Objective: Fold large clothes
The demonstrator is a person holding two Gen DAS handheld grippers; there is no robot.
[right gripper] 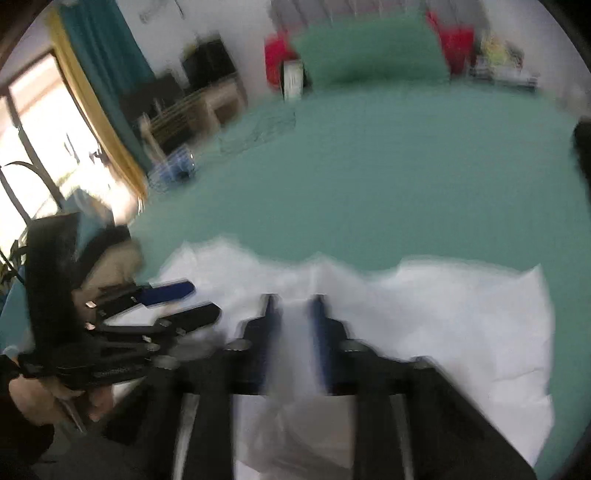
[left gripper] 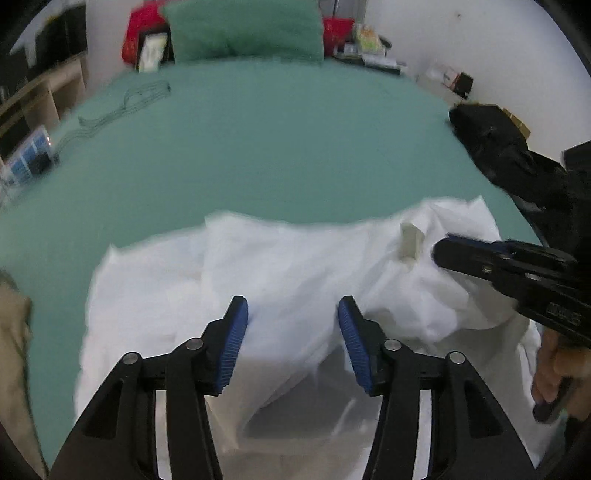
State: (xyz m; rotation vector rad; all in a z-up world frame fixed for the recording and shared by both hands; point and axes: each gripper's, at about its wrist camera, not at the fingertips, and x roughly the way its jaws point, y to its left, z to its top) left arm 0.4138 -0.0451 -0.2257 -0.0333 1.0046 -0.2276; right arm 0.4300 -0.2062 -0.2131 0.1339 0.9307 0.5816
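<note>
A large white garment (left gripper: 295,266) lies rumpled on the near part of a green bed sheet (left gripper: 277,147). My left gripper (left gripper: 292,301) hovers over it, its blue pads (left gripper: 236,339) wide apart; cloth lies below and between them, and neither pad presses on it. My right gripper (left gripper: 441,251) comes in from the right, jaws together, its tip at a raised fold beside a pale collar tag (left gripper: 410,240). The blurred right wrist view shows a strip of the white garment (right gripper: 443,314) pinched in my right gripper (right gripper: 293,299). My left gripper (right gripper: 195,301) stands open at the left.
A green pillow (left gripper: 243,33) and red items (left gripper: 140,33) sit at the head of the bed. Wire hangers (left gripper: 122,107) lie on the sheet's far left. A black garment (left gripper: 491,144) lies at the right edge. A wooden shelf (left gripper: 44,96) and a window (right gripper: 44,147) are to the left.
</note>
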